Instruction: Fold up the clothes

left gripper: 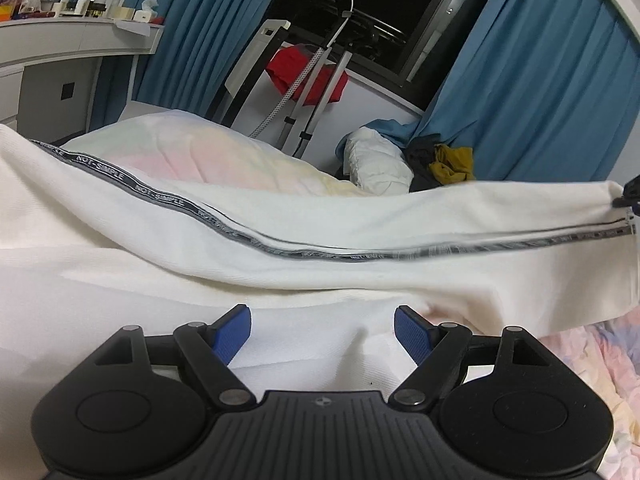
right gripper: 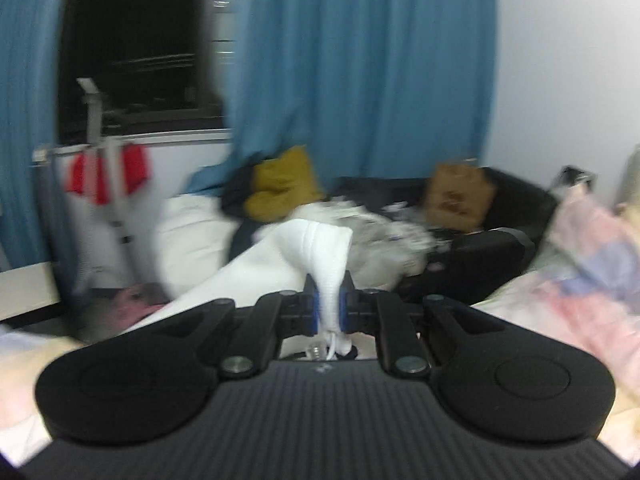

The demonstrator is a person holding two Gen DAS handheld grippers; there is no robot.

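A white garment (left gripper: 280,240) with a grey "NOT-SIMPLE" tape stripe (left gripper: 160,196) lies stretched across the bed. Its right end is lifted off the bedding and pulled taut. In the left wrist view my left gripper (left gripper: 322,318) stands open low over the near part of the white cloth, with its blue pads (left gripper: 236,332) well apart and nothing gripped between them. At the far right edge a dark bit of my right gripper (left gripper: 629,194) holds the garment's raised end. In the blurred right wrist view my right gripper (right gripper: 329,304) is shut on a bunched end of the white garment (right gripper: 320,236).
Pastel bedding (left gripper: 600,364) covers the bed, with a pillow (left gripper: 208,152) beyond the garment. Behind stand a steamer stand (left gripper: 316,80) with a red cloth (left gripper: 316,74), blue curtains (left gripper: 540,80), a clothes pile with a mustard item (left gripper: 452,164) and a white dresser (left gripper: 60,44). A black seat (right gripper: 504,220) holds a brown bag (right gripper: 456,194).
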